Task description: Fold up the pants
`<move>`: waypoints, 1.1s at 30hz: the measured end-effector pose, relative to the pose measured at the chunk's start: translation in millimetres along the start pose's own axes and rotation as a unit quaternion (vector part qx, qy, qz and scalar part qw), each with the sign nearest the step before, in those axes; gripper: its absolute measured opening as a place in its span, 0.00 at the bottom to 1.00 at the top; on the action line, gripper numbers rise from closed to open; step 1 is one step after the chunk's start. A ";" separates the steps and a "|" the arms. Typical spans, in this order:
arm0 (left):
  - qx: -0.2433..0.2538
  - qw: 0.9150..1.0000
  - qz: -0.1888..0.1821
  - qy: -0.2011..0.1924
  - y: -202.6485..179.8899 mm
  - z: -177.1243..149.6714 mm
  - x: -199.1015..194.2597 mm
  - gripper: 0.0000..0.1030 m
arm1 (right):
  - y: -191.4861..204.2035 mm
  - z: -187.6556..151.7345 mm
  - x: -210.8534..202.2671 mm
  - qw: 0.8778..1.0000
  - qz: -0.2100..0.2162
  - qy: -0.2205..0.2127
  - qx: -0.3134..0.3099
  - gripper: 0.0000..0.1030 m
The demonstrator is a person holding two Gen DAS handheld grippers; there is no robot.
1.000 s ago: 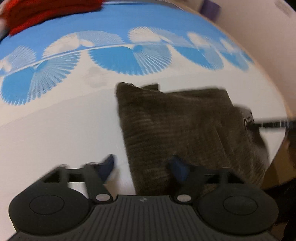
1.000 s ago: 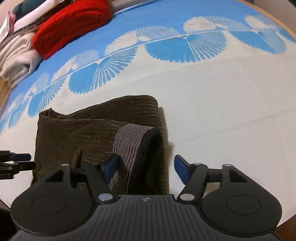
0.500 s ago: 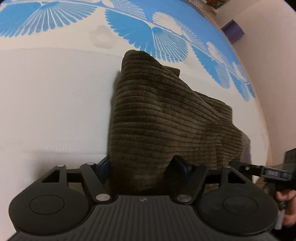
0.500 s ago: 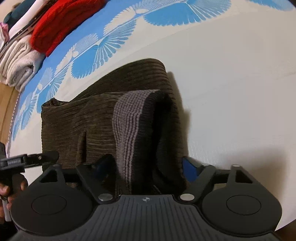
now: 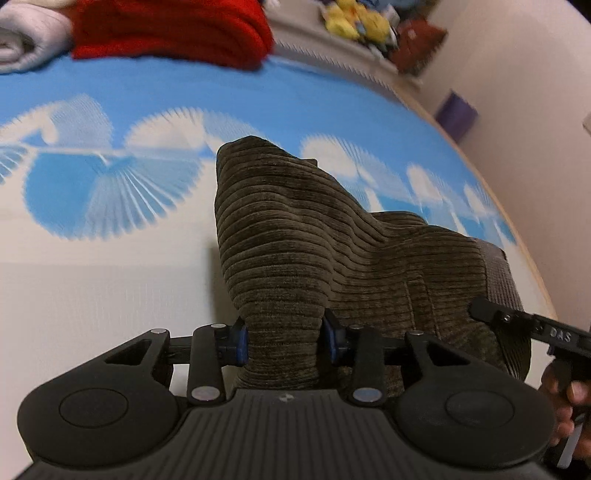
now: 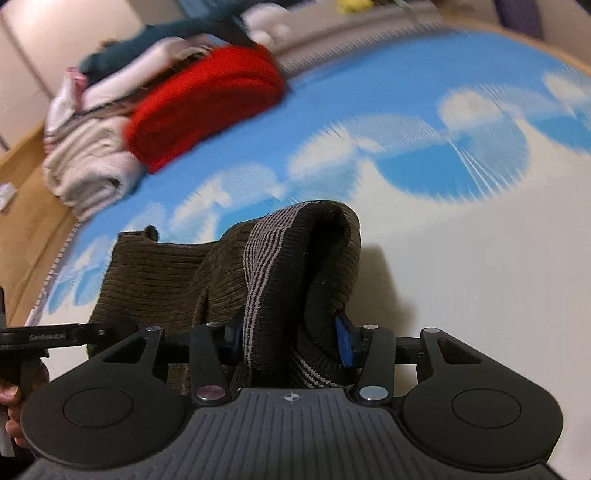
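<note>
Closing within the last half second, both grippers now pinch the brown corduroy pants (image 5: 295, 258): left gripper (image 5: 283, 341) holds one near corner between its fingers, right gripper (image 6: 288, 338) the striped waistband (image 6: 266, 266), lifting the folded bundle off the bed (image 5: 92, 295), probably for the next fold.

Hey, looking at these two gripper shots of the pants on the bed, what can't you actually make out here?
- Near edge of the pants: left wrist view, hidden behind the left tongs, which are shut on the cloth.
- Waistband end: right wrist view, covered by the right tongs.
- Clothes pile: right wrist view, motion blur hides single garments.
- Toys on the shelf: left wrist view, too blurred to identify.
- Bed sheet pattern: smeared.
</note>
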State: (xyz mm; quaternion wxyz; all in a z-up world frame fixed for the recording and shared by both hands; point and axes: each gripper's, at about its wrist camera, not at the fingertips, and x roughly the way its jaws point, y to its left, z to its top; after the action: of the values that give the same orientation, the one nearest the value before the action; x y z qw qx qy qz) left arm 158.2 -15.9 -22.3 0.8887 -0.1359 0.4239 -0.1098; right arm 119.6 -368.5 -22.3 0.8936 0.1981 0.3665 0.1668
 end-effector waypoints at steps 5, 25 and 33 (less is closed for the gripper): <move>-0.003 0.999 -0.002 -0.048 23.7 30.1 -23.9 0.40 | 37.5 33.9 12.1 0.997 0.025 -0.055 -0.038 0.46; 0.010 0.999 0.030 0.018 99.6 76.5 5.8 0.50 | 42.6 71.2 106.4 0.997 -0.075 -0.014 -0.005 0.53; 0.252 0.959 0.087 0.093 23.8 6.4 47.6 0.58 | 44.0 27.1 140.6 0.983 -0.092 0.137 -0.082 0.70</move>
State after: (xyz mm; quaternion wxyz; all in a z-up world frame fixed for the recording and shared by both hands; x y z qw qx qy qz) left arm 194.5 -7.4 -60.9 0.8570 0.1409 0.4733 -0.1475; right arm 227.5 -274.4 -66.4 0.8597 0.0646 0.4874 0.1385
